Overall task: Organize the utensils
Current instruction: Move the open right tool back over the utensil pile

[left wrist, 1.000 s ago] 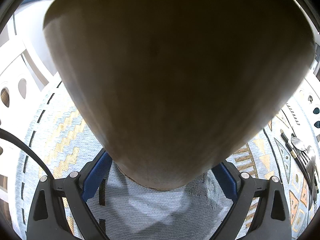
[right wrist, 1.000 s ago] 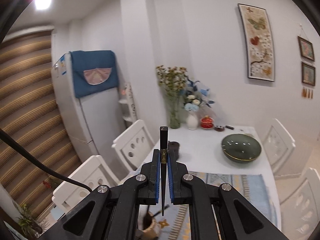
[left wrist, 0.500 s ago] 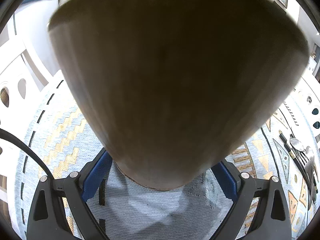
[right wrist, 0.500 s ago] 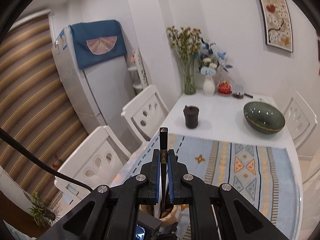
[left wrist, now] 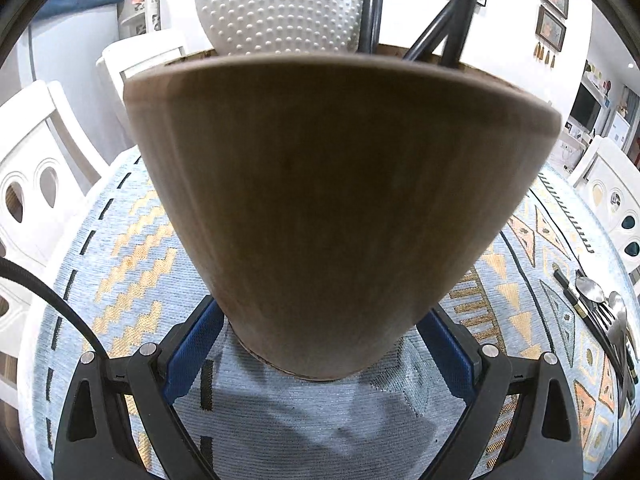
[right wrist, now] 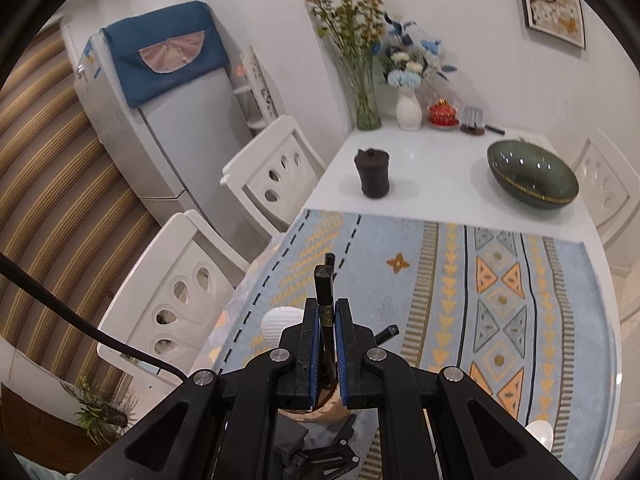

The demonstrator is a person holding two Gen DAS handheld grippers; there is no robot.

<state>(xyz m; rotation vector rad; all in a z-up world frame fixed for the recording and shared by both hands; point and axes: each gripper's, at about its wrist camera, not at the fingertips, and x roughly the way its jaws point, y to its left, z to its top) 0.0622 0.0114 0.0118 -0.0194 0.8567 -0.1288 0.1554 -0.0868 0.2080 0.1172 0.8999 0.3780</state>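
The right gripper [right wrist: 328, 344] is clenched on a slim black chopstick with a gold band and a square top [right wrist: 325, 292], its blue pads pinching the stick just below that top, so the short upper end stands clear above the jaws while the long lower part runs down toward the tapered wooden utensil holder [left wrist: 336, 216] beneath. The left gripper [left wrist: 320, 344] grasps that holder low on its narrow base, one blue pad pressed to each side, steadying it on the pale blue patterned table runner [left wrist: 132, 264]. Inside the holder stand a white dimpled rounded head of some utensil [left wrist: 280, 4] and several black sticks [left wrist: 452, 12] leaning at the rim. The chopstick looks light, stiff and smooth, so it may well pivot or slide between the pads; a hold nearer its middle would give better control of the tip, though the present high pinch suits a drop into the cup. The holder appears rigid and light, wider at the mouth than at the foot, so it could tip if knocked, and the low grasp seems sensible. A cluster of metal spoons and forks [left wrist: 600, 304] lies well apart at the runner's right edge; these look heavier and slippery, best taken across the handle.
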